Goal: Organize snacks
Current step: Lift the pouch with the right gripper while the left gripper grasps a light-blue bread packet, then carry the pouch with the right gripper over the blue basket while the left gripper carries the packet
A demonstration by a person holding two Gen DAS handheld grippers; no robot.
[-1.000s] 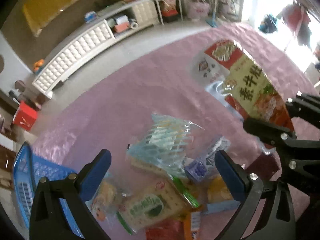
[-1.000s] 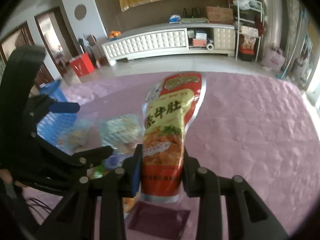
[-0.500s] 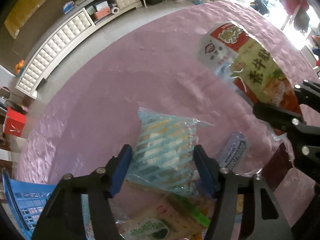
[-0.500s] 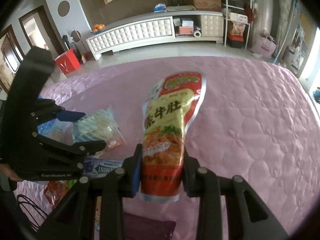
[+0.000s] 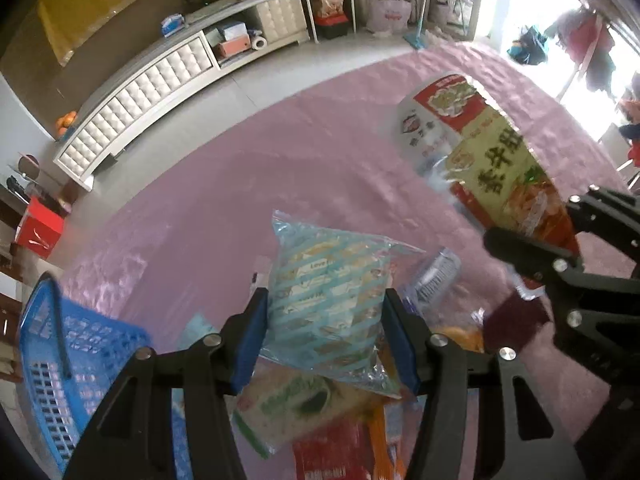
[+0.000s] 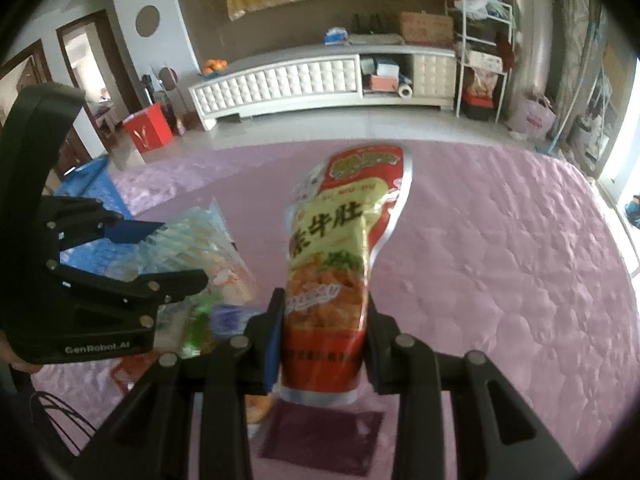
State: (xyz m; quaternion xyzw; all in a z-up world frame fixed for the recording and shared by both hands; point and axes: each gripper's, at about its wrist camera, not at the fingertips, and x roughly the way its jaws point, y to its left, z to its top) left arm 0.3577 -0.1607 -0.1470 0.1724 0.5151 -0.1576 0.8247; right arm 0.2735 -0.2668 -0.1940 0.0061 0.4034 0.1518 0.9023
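Observation:
My left gripper [image 5: 326,334] is shut on a blue-striped clear snack bag [image 5: 330,300] and holds it above the snack pile. The bag also shows in the right wrist view [image 6: 188,248]. My right gripper [image 6: 324,344] is shut on the bottom of a red and yellow snack pouch [image 6: 336,264], held upright above the pink quilted surface [image 6: 500,280]. The pouch shows at the right of the left wrist view [image 5: 488,160]. More snacks lie below: a green-labelled cracker pack [image 5: 296,404], a red packet [image 5: 332,456], a small blue-white pack [image 5: 434,276].
A blue plastic basket [image 5: 72,360] stands at the left, also in the right wrist view [image 6: 92,188]. A dark maroon packet [image 6: 320,440] lies under the right gripper. Beyond the pink surface are grey floor and a white cabinet [image 6: 280,80].
My left gripper went from open above the pile to shut on the blue-striped bag and has lifted it. My right gripper keeps its hold on the pouch.

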